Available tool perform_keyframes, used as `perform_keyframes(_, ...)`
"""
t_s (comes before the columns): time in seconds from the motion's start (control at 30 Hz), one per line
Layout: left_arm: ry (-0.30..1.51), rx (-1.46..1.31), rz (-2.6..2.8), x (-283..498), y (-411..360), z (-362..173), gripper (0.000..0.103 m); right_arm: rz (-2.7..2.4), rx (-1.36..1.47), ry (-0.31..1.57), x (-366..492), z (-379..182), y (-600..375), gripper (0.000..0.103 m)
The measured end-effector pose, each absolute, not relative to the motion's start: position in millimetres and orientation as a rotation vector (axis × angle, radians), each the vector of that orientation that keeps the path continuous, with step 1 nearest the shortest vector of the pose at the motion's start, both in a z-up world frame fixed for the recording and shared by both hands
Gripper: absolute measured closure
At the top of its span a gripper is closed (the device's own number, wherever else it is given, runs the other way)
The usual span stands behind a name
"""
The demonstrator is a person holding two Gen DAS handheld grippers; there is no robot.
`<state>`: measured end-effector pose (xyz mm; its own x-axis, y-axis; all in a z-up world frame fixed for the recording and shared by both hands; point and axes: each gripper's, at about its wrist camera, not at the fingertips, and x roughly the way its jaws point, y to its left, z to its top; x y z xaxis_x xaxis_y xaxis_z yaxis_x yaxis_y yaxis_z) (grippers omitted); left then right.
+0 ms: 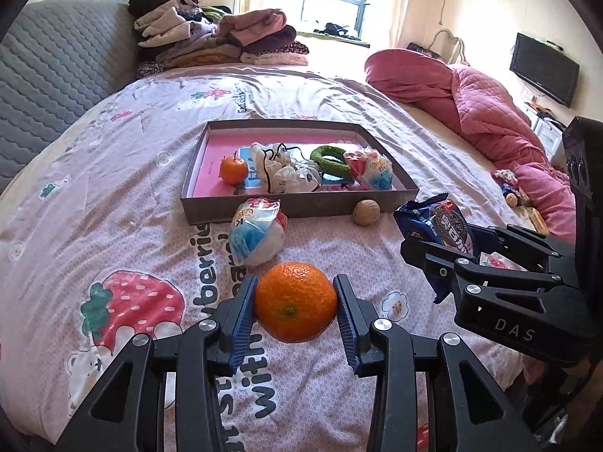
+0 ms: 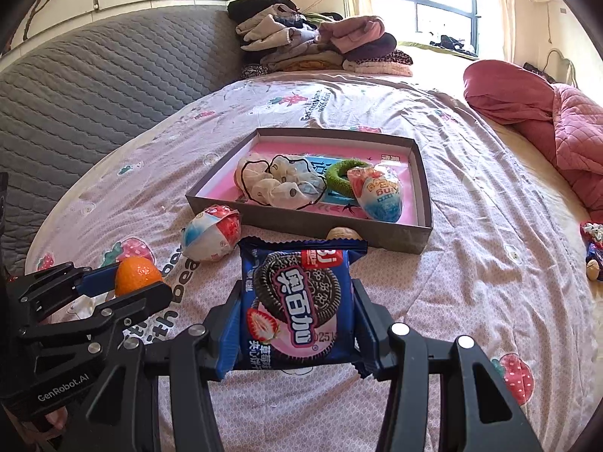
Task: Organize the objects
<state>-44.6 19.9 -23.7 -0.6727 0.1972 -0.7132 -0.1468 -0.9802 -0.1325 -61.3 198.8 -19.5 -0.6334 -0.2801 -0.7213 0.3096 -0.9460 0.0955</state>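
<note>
Currently your left gripper (image 1: 296, 303) is clenched on the round glossy orange mandarin (image 1: 295, 300), bottom centre of the left view: firm but bruisable, waxy skin, so keep the blue ribbed fingers (image 1: 243, 314) at its widest girth. Your right gripper (image 2: 296, 310) pinches the blue crinkly foil cookie packet (image 2: 297, 301) by its edges: light, slippery, contents likely brittle. The grey cardboard tray (image 1: 301, 209) sits mid-frame on the bed.

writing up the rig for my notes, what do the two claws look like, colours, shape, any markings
Both are matte black plastic with angular, cut-out linkage arms joined by round silver pivot bolts. The left claw has blue ribbed pads on its fingers; the right claw has the same blue pads. White lettering shows on the bodies: "DAS" on the right one, "GenRobot.AI" on the left. No cables or sleeves visible.
</note>
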Motion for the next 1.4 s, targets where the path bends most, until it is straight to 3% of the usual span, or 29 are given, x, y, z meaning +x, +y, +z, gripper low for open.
perform_keyframes(0.83,-0.061,-1.098,2.760,-50.9,12.1,2.7,0.062,-2.630,1.057,0.050,-62.3,4.1,200.6,0.051)
perform_keyframes(1.4,-0.027,-1.057,2.765,-95.2,11.3,15.1,0.062,-2.667,1.005,0.077,-93.1,23.6,198.1,0.051)
